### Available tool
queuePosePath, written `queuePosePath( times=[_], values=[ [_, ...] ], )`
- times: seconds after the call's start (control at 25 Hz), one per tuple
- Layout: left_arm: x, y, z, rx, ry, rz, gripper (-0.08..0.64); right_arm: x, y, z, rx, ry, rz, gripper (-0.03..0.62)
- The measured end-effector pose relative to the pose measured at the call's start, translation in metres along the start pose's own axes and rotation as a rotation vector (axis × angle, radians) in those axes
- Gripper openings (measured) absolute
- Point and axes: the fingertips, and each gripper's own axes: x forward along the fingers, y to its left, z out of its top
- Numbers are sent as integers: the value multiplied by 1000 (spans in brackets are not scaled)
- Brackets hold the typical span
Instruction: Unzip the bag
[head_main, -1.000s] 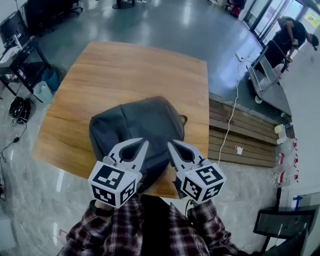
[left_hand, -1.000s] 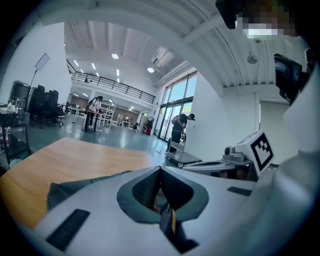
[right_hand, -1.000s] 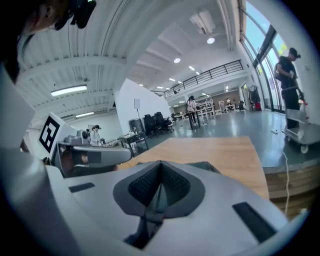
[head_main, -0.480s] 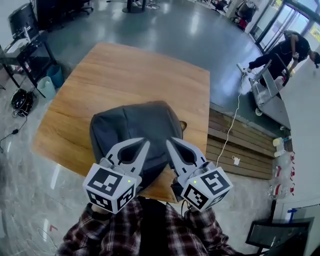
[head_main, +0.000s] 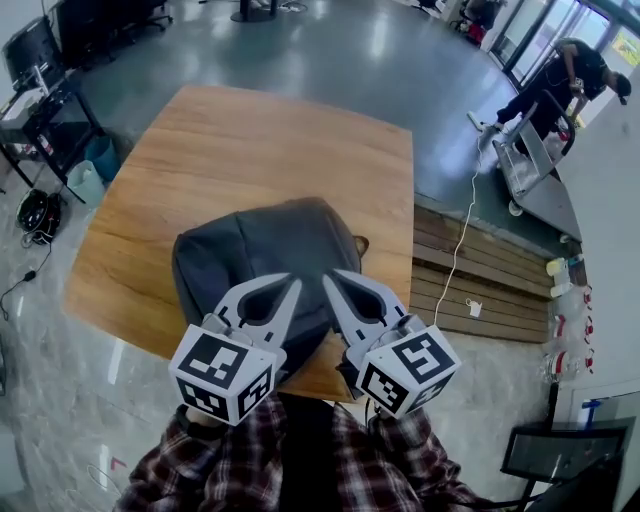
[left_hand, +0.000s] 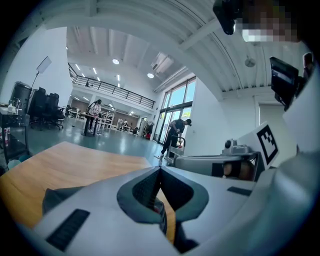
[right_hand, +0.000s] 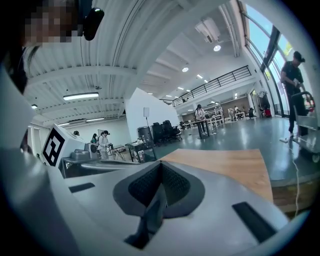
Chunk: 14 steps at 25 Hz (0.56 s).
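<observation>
A dark grey bag (head_main: 265, 255) lies on the wooden table (head_main: 270, 145), close to its near edge. Its zipper does not show from here. My left gripper (head_main: 293, 285) and right gripper (head_main: 329, 279) hover side by side over the bag's near end, tips pointing away from me and almost meeting. Both are shut with nothing between the jaws. In the left gripper view the left gripper (left_hand: 160, 170) looks level across the table (left_hand: 75, 160), with a corner of the bag (left_hand: 52, 200) below. The right gripper (right_hand: 160, 166) shows the same closed jaws over the table (right_hand: 230, 162).
A slatted wooden bench (head_main: 480, 270) runs along the table's right side, with a white cable (head_main: 465, 215) across it. A person bends over a cart (head_main: 535, 150) at the far right. Desks with monitors (head_main: 35, 60) and a bin (head_main: 85, 185) stand at the left.
Hardly anything differs. Both grippers stay shut above the bag, the right one a little closer to the left. The head view has shifted slightly.
</observation>
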Motion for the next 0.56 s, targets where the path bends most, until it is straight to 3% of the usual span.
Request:
queuePosePath(
  times=[0.56],
  values=[
    [24,0,9,2,1,-4,9,2,-23,-4,29,10,-23,11]
  ],
)
